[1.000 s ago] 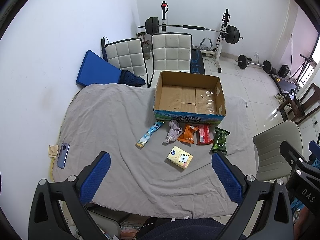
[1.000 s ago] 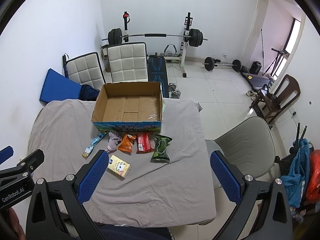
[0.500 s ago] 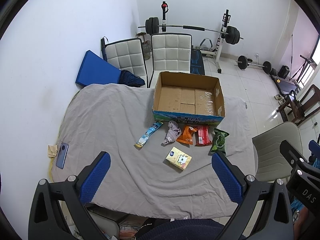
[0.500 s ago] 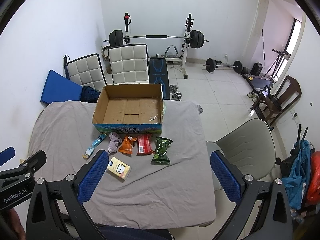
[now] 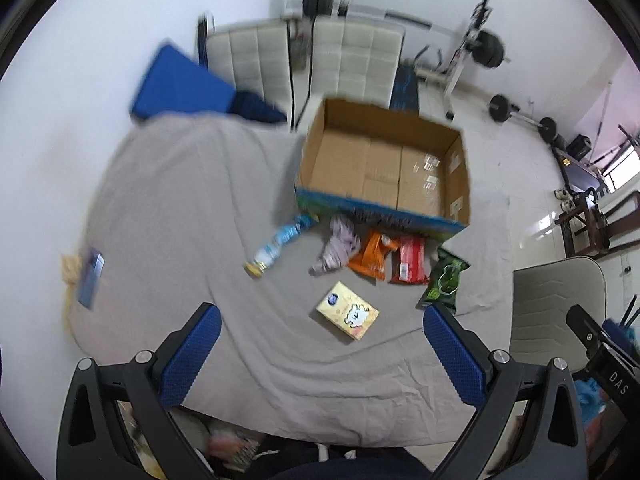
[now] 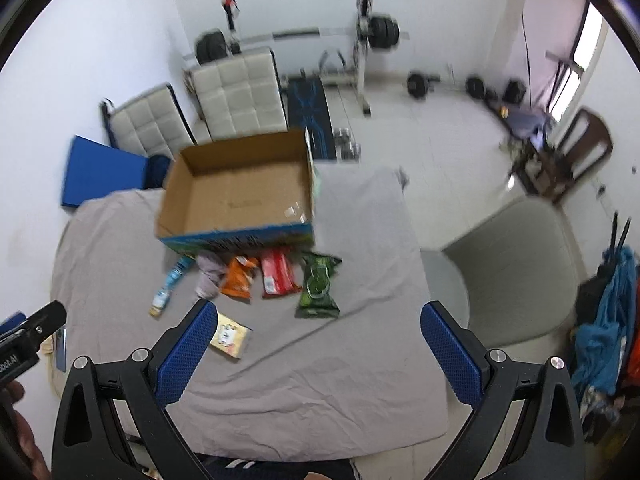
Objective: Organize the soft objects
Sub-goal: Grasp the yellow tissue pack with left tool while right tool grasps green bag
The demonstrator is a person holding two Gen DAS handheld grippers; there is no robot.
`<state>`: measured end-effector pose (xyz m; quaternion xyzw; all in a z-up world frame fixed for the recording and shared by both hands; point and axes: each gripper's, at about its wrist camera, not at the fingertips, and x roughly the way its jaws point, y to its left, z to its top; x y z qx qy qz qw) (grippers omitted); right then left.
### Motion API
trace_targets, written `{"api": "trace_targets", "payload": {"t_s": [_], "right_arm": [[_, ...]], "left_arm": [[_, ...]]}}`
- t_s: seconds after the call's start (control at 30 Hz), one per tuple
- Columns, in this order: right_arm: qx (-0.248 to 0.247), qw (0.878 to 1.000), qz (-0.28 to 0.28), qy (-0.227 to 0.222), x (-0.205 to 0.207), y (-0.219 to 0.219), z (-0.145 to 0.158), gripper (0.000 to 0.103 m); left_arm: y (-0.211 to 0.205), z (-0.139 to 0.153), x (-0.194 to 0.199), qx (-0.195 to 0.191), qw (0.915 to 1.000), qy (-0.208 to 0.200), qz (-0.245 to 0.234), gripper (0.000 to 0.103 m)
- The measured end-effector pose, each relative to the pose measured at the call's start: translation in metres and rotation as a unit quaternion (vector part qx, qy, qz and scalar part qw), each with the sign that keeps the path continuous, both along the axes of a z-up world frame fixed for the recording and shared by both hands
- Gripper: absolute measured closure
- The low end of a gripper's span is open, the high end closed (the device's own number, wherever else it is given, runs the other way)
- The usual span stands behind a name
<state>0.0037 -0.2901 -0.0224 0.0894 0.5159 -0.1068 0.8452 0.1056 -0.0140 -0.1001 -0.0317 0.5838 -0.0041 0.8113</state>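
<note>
Both grippers, left gripper (image 5: 320, 352) and right gripper (image 6: 318, 344), hang with fingers apart and empty over the cloth-covered desk (image 5: 168, 208). Soft packets (image 5: 404, 260) line the cardboard box (image 5: 384, 172) at its 6 o'clock edge; motion blur hides their labels, and a blue finger partly covers the yellow pack (image 6: 232, 338).

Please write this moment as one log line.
left gripper: open, holds nothing | right gripper: open, holds nothing | cardboard box: empty | snack packets: on grey cloth

Clear path: bare grey cloth (image 5: 168, 216) left of my row of packets. Obstacles: cardboard box (image 5: 384, 168) just behind the row, walls upright; yellow tissue pack (image 5: 347, 315) alone in front; phone (image 5: 90, 277) at the cloth's left edge; beige chair (image 6: 516, 264) beside the table's right.
</note>
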Motion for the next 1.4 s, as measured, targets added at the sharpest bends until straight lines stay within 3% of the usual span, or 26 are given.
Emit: {"api": "trace_targets", "payload": {"t_s": [0.17,0.3,0.4,0.5,0.63,0.7,0.73,0.8,0.83,0.87,0.9,0.97,1.0,1.03,1.1,1.27,1.4], "right_arm": [[0.025,0.997,-0.019,0.072,0.052,-0.039,-0.1,0.0],[0.045,0.989,-0.019,0.137,0.093,-0.056,-0.186,0.0],[0.058,0.984,-0.017,0.168,0.116,-0.058,-0.231,0.0],[0.075,0.978,-0.017,0.192,0.134,-0.057,-0.271,0.0],[0.085,0.972,-0.024,0.216,0.155,-0.055,-0.31,0.0],[0.093,0.969,-0.028,0.229,0.162,-0.053,-0.327,0.002],[0.1,0.966,-0.031,0.235,0.165,-0.053,-0.335,0.002],[0.11,0.962,-0.035,0.246,0.169,-0.052,-0.349,0.009],[0.113,0.961,-0.035,0.251,0.171,-0.051,-0.354,0.014],[0.115,0.959,-0.034,0.256,0.172,-0.05,-0.359,0.021],[0.12,0.957,-0.033,0.262,0.174,-0.049,-0.364,0.025],[0.123,0.954,-0.03,0.273,0.175,-0.048,-0.373,0.046],[0.124,0.953,-0.027,0.276,0.174,-0.047,-0.376,0.05],[0.128,0.952,-0.025,0.277,0.174,-0.048,-0.378,0.056],[0.128,0.951,-0.025,0.28,0.17,-0.049,-0.381,0.058],[0.128,0.952,-0.008,0.279,0.157,-0.049,-0.379,0.062],[0.128,0.953,0.018,0.273,0.138,-0.042,-0.372,0.063]], "left_arm": [[-0.002,-0.108,0.036,-0.038,0.9924,0.113,0.032,0.0],[-0.008,-0.197,0.05,-0.089,0.9726,0.199,0.08,0.0],[-0.014,-0.236,0.057,-0.119,0.9567,0.243,0.107,0.0],[-0.02,-0.276,0.061,-0.159,0.9334,0.287,0.145,0.0],[-0.021,-0.313,0.065,-0.185,0.9104,0.315,0.194,0.0],[-0.02,-0.325,0.066,-0.192,0.9028,0.32,0.214,0.0],[-0.02,-0.328,0.067,-0.188,0.9026,0.32,0.218,0.002],[-0.021,-0.331,0.068,-0.178,0.906,0.315,0.22,0.014],[-0.022,-0.331,0.068,-0.167,0.91,0.313,0.215,0.032],[-0.022,-0.332,0.069,-0.16,0.9133,0.311,0.208,0.039],[-0.022,-0.331,0.068,-0.157,0.9179,0.307,0.197,0.039],[-0.025,-0.325,0.068,-0.124,0.932,0.295,0.17,0.04],[-0.029,-0.318,0.068,-0.088,0.9451,0.279,0.145,0.04],[-0.033,-0.313,0.068,-0.062,0.9533,0.267,0.126,0.04],[-0.043,-0.303,0.067,-0.005,0.9668,0.242,0.08,0.04],[-0.065,-0.277,0.064,0.065,0.9788,0.193,0.018,0.04],[-0.079,-0.247,0.064,0.073,0.9846,0.159,0.0,0.04]]}}
